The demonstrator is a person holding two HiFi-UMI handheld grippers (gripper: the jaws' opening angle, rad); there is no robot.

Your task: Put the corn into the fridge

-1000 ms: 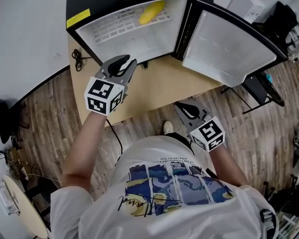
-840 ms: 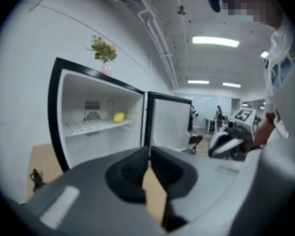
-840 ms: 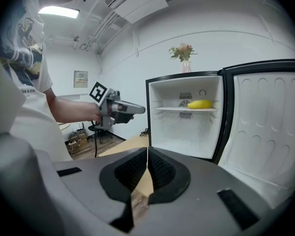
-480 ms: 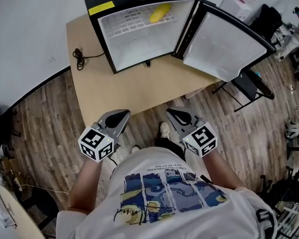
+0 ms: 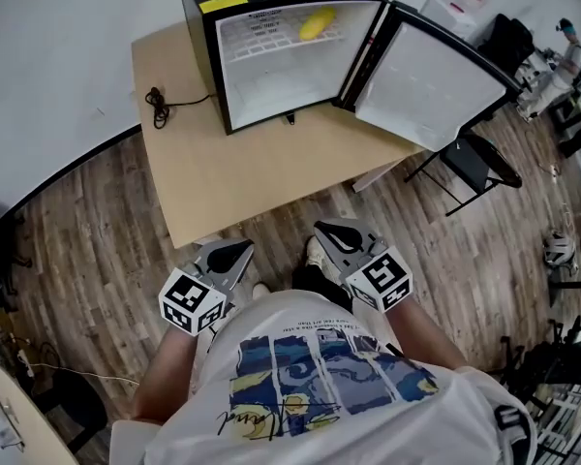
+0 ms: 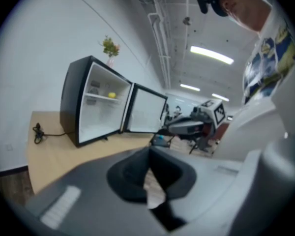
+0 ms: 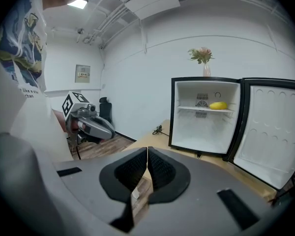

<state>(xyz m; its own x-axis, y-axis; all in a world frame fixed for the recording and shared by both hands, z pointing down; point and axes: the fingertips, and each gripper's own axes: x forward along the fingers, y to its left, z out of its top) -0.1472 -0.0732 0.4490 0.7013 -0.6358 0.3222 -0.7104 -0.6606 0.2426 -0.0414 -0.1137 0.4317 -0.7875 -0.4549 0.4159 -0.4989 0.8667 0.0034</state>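
The yellow corn (image 5: 317, 24) lies on the upper wire shelf of the small black fridge (image 5: 271, 46), whose door (image 5: 421, 76) stands wide open to the right. The corn (image 7: 218, 105) also shows in the right gripper view, and the same corn (image 6: 111, 95) in the left gripper view. My left gripper (image 5: 230, 252) is shut and empty, held close to my body over the wooden floor, well short of the table. My right gripper (image 5: 331, 234) is likewise shut with nothing in it, beside the left one. Both point toward the fridge.
The fridge stands on a light wooden table (image 5: 203, 172) with a black cable (image 5: 158, 105) coiled at its left. A folding chair (image 5: 474, 163) stands right of the table under the open door. A small plant (image 7: 202, 58) sits on the fridge top.
Both grippers have pulled back from the table toward my body. The left one dropped from in front of the fridge and shut its jaws. The corn stays on the shelf.
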